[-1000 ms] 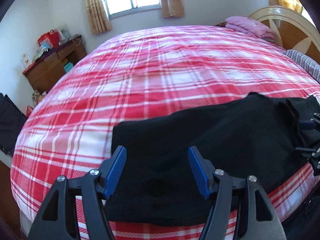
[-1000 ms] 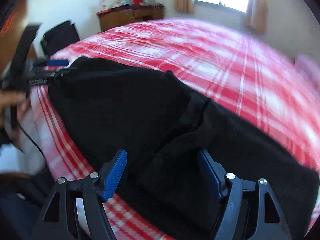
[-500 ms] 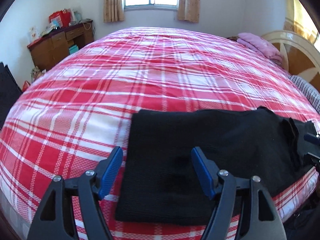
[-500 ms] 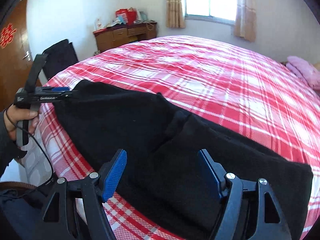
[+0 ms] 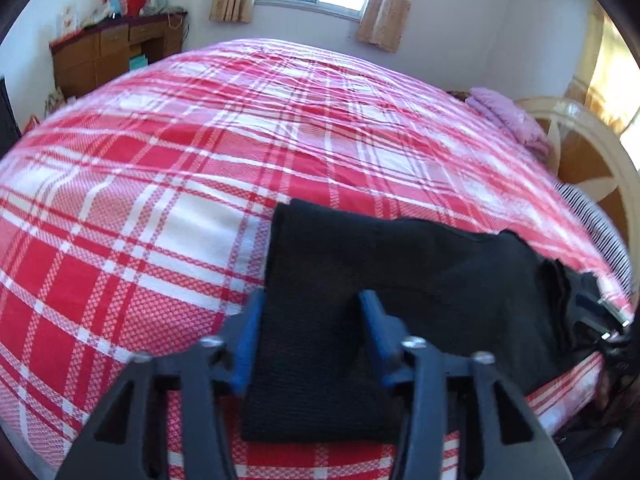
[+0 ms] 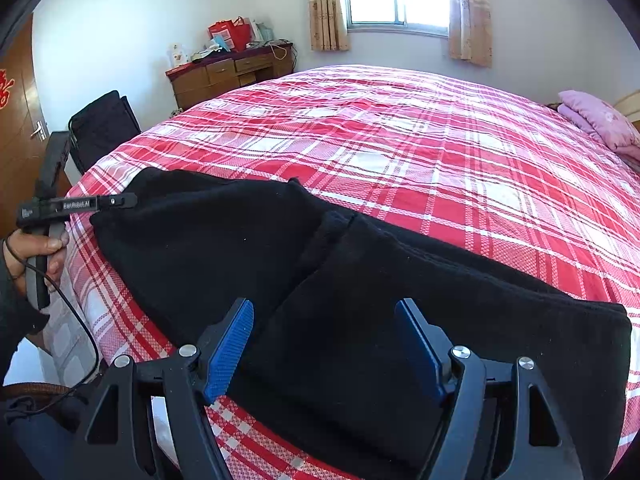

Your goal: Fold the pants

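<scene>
Black pants [image 6: 360, 280] lying across near edge of plaid bed [image 6: 420, 152]; left gripper [image 5: 314, 300] jaws just been closing, now about the pants' end, contact unclear; right gripper [image 6: 324, 320] jaws apart above the pants' other end, gripping nothing.

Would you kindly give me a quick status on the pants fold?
Left gripper just closing over the pants end, grip unclear. Right gripper open above them. Pants flat on bed. Nothing in the way.
</scene>
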Demonstrator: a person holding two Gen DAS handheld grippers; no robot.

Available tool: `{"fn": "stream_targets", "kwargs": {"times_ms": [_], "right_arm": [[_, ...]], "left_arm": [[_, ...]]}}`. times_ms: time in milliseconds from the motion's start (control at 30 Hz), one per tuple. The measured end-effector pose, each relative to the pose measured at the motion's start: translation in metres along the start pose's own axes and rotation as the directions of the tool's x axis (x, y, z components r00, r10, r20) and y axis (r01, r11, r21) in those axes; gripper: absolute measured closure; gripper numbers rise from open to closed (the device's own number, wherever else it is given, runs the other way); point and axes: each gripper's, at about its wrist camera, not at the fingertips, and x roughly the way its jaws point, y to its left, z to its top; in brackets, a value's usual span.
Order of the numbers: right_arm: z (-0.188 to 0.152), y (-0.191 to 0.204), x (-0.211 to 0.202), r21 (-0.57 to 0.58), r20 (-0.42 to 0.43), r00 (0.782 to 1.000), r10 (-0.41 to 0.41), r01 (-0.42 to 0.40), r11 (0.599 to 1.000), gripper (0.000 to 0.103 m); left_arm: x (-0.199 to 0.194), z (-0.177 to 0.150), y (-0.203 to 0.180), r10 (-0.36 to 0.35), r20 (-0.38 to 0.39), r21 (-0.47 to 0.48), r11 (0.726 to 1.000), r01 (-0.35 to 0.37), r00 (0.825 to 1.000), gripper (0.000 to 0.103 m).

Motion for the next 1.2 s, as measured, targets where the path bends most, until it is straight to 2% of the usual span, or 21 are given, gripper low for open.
{"fn": "stream_targets", "kwargs": {"times_ms": [33, 67, 200, 467, 567, 667, 833, 933, 1100, 1167, 1200], "right_arm": [[0.000, 0.001, 0.000, -0.005, 0.001, 1.000, -0.002, 0.002, 1.000, 0.028], [-0.001, 0.001, 0.000, -0.008, 0.002, 1.000, -0.003, 0.003, 1.000, 0.028], [-0.002, 0.000, -0.001, -0.009, 0.007, 1.000, -0.010, 0.010, 1.000, 0.028], [0.005, -0.010, -0.019, 0.002, 0.029, 0.999, -0.042, 0.042, 0.999, 0.028], [0.006, -0.022, -0.037, 0.013, 0.043, 0.996, -0.081, 0.081, 0.997, 0.029], [0.003, -0.043, -0.057, 0.046, 0.044, 0.991, -0.124, 0.122, 0.991, 0.028], [-0.013, -0.084, -0.088, 0.108, 0.033, 0.976, -0.215, 0.211, 0.972, 0.029], [-0.025, -0.112, -0.102, 0.175, 0.027, 0.970, -0.240, 0.232, 0.957, 0.029], [-0.040, -0.148, -0.111, 0.275, 0.010, 0.966, -0.259, 0.246, 0.929, 0.029], [-0.045, -0.163, -0.114, 0.317, 0.010, 0.962, -0.271, 0.254, 0.914, 0.029], [-0.046, -0.170, -0.116, 0.338, 0.012, 0.962, -0.274, 0.254, 0.906, 0.029]], "left_arm": [[0.000, 0.000, 0.002, -0.024, -0.007, -0.013, 1.000, 0.024, 1.000, 0.077], [-0.001, 0.000, 0.002, -0.045, -0.014, -0.020, 0.999, 0.045, 0.999, 0.079], [-0.005, 0.001, -0.006, -0.033, -0.014, 0.009, 0.999, 0.033, 0.999, 0.080], [-0.041, 0.015, -0.020, -0.165, 0.057, -0.030, 0.986, 0.167, 0.985, 0.081], [-0.062, 0.025, -0.042, -0.255, 0.088, -0.012, 0.966, 0.257, 0.963, 0.081], [-0.081, 0.033, -0.071, -0.296, 0.115, 0.052, 0.955, 0.292, 0.948, 0.081], [-0.094, 0.044, -0.124, -0.408, 0.110, 0.118, 0.911, 0.396, 0.906, 0.082], [-0.093, 0.053, -0.159, -0.479, 0.079, 0.143, 0.873, 0.465, 0.874, 0.082], [-0.082, 0.064, -0.217, -0.513, 0.015, 0.219, 0.839, 0.498, 0.858, 0.089], [-0.073, 0.066, -0.244, -0.527, -0.027, 0.248, 0.819, 0.517, 0.849, 0.097], [-0.067, 0.067, -0.259, -0.536, -0.052, 0.265, 0.806, 0.529, 0.843, 0.097]]}}
